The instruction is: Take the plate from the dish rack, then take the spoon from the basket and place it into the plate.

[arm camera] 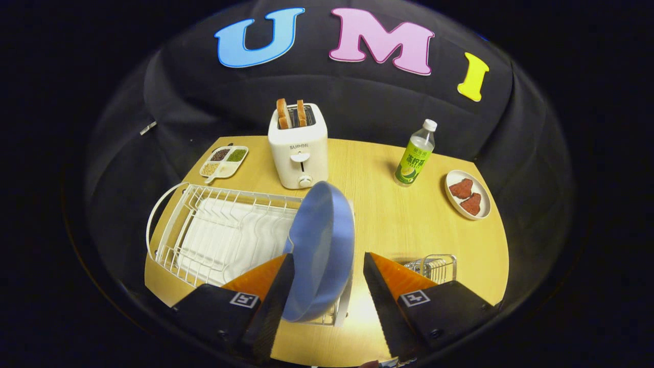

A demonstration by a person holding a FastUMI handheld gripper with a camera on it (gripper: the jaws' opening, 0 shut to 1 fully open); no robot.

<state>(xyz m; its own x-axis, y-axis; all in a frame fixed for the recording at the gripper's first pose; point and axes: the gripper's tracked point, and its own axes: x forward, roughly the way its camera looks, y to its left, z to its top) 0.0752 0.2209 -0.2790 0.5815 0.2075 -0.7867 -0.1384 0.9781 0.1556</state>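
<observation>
Plate point(322, 250): blue, round, raised rim; stands on edge at right end of dish rack point(204, 230). Likely rigid, light, smooth and slippery; best hold judged at upper rim, one finger each face. Position: between fingers of tongs point(327, 266), nearer left finger; contact not certain. Tongs: spread wide, not pressing plate. Basket point(434, 267): wire, on table point(398, 214) just beyond right finger; spoon inside not discernible. Beyond: toaster point(299, 145), bottle point(415, 153), dish with meat point(467, 194), divided tray point(225, 161).
</observation>
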